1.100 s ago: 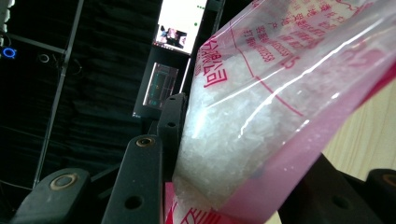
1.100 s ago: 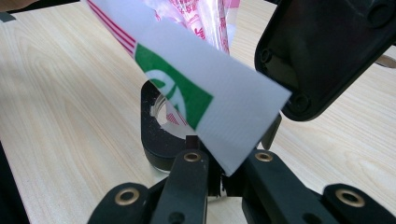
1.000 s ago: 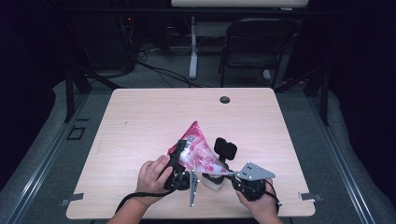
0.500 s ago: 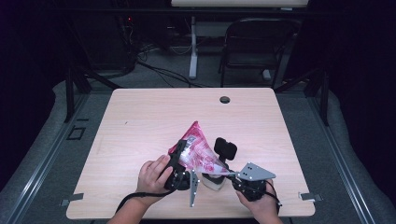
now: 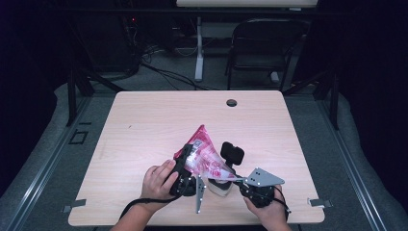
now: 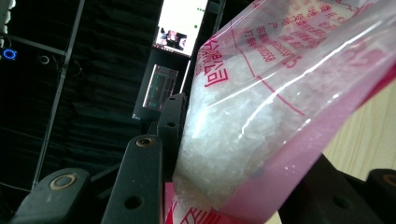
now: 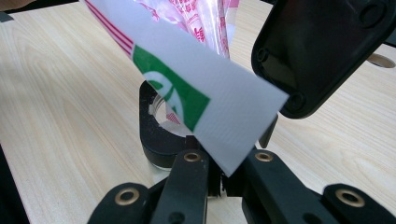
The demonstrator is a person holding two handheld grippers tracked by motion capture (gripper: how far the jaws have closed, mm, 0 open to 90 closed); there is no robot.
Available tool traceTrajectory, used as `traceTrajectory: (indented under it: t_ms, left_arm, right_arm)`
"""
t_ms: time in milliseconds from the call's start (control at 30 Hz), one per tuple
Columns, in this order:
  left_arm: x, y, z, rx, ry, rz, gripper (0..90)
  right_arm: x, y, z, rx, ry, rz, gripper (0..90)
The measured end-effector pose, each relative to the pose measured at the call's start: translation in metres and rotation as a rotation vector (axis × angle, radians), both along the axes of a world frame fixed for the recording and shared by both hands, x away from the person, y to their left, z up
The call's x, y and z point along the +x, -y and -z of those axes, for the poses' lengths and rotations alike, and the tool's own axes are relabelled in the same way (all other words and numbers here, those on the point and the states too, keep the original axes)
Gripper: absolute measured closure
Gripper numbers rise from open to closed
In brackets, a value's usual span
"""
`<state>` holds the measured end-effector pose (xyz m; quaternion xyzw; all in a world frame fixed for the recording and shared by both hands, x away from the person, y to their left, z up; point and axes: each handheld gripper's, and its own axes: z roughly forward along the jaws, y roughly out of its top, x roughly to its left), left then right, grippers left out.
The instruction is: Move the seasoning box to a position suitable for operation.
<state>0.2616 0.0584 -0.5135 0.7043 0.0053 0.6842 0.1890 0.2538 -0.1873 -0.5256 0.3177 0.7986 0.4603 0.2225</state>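
The clear pink-printed plastic bag of white crystals [image 5: 204, 156] hangs over the light wooden table [image 5: 144, 120], near its 6 o'clock edge. The left gripper [image 5: 185, 168] clamps its bulging body; the right gripper [image 7: 219, 179] pinches a flat white-and-green corner. Red lettering is too skewed to read. A black-lidded jar [image 5: 222, 185] sits half hidden beneath. Open tabletop toward 12 o'clock.

Tabletop [image 5: 144, 125] evenly lit from above, surroundings near black. High view soft, slightly grainy, faint shadows. Glare streaks on clear bag [image 6: 280, 102] in left gripper view. Nearest tongs parts blurred in right gripper view; bright monitor [image 6: 182, 23] overexposed.
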Motion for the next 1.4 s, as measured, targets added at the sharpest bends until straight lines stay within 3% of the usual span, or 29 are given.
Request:
traceTrajectory:
  t_ms: [233, 1400]
  left_arm:
    - [-0.0006, -0.0006, 0.0012, -0.008, -0.020, -0.009, 65.3]
    - [-0.0010, -0.0025, -0.0007, -0.007, -0.005, -0.004, 64.4]
  right_arm:
    - [0.0000, -0.0002, -0.0001, 0.002, 0.002, 0.001, 89.0]
    - [-0.0008, -0.0013, -0.0014, -0.003, 0.016, 0.001, 89.0]
